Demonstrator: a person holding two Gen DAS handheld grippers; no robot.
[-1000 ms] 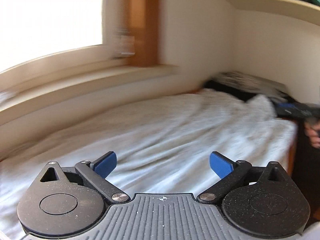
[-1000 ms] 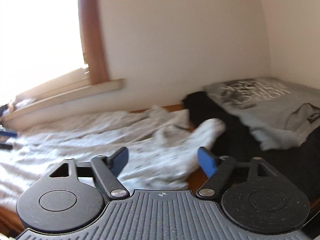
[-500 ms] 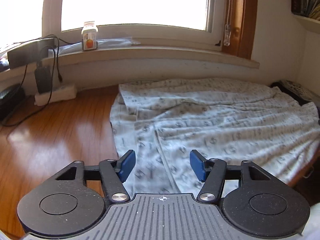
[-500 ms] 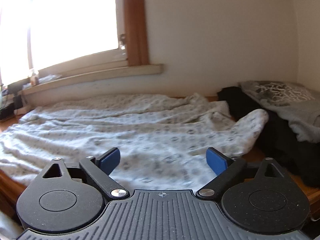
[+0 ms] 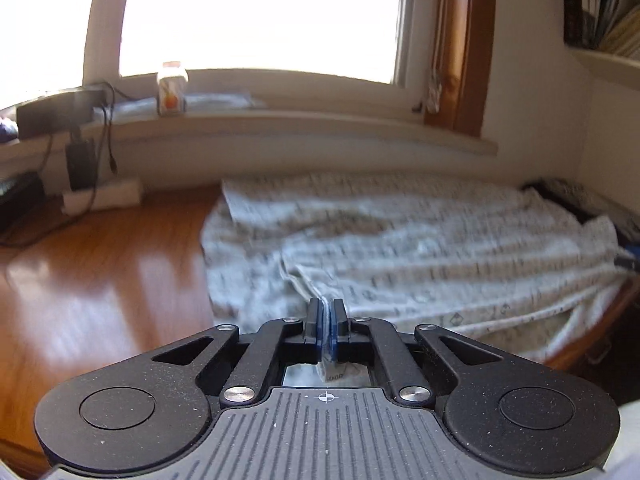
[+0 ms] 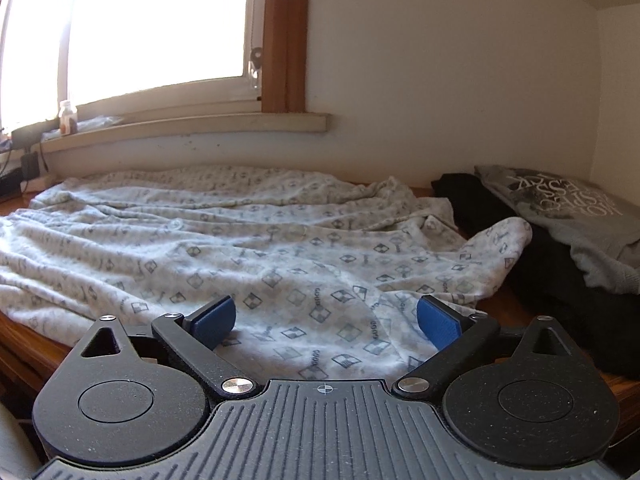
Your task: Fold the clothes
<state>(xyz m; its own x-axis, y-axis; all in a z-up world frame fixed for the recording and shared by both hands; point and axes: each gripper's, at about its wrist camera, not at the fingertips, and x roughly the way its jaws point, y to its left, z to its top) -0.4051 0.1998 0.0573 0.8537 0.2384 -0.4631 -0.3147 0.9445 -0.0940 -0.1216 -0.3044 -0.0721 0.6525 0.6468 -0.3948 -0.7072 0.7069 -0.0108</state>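
Your left gripper is clamped tight, blue pads pinching a thin hem fold of the patterned garment at its near edge. Your right gripper stands wide, jaws opening, with the cloth lying under the gap and neither ribbed blue pad touching it.

The garment is soft, pale, brushed-looking fabric printed with small grey diamonds and letters. It lies spread and rumpled in long creases over a glossy reddish-brown wooden surface, one rounded sleeve end reaching toward the right.

Just beyond that sleeve sits a stack: a grey printed top folded on black clothing.

Farther back: a white power strip with a black cable on the wood, a small jar on the pale windowsill, contents too blurred to tell. Books stand on a wall shelf at upper right.
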